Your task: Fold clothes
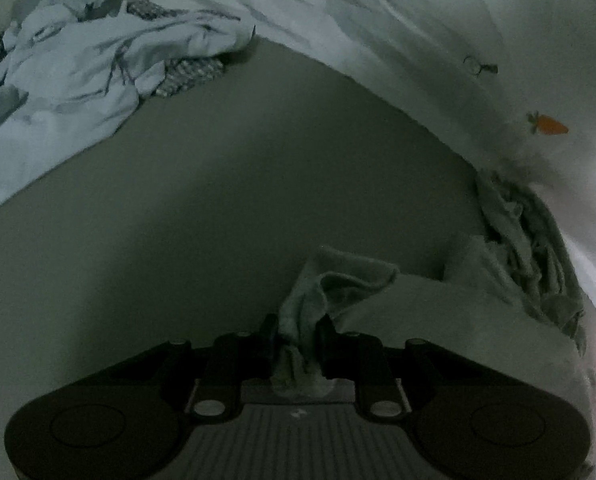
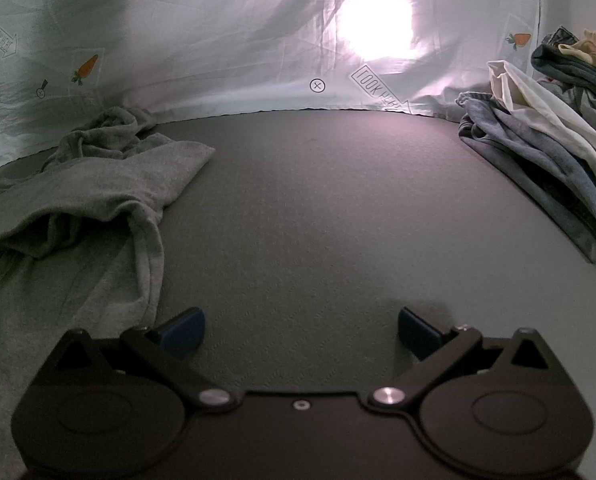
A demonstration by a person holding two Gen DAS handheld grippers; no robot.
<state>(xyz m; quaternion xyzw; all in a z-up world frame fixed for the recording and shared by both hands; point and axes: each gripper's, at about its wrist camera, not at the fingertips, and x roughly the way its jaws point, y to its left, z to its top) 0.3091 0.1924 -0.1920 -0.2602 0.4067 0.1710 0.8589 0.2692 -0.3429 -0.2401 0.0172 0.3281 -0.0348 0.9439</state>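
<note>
A grey garment (image 1: 438, 304) lies on the dark mat, spreading from the lower middle to the right in the left wrist view. My left gripper (image 1: 298, 330) is shut on a bunched fold of it, and the cloth sticks up between the dark fingers (image 1: 268, 334). In the right wrist view the same grey garment (image 2: 78, 184) lies crumpled at the left, one part trailing down toward the gripper. My right gripper (image 2: 301, 330) stands open just over the mat with nothing between its blue pads (image 2: 184, 330). The garment edge lies just left of the left pad.
A pale blue crumpled cloth (image 1: 70, 76) covers the mat's far left in the left wrist view. A printed white sheet (image 2: 218, 40) hangs behind the grey mat (image 2: 318, 200), lit by a bright lamp glare. A pile of folded clothes (image 2: 550, 128) sits at the right.
</note>
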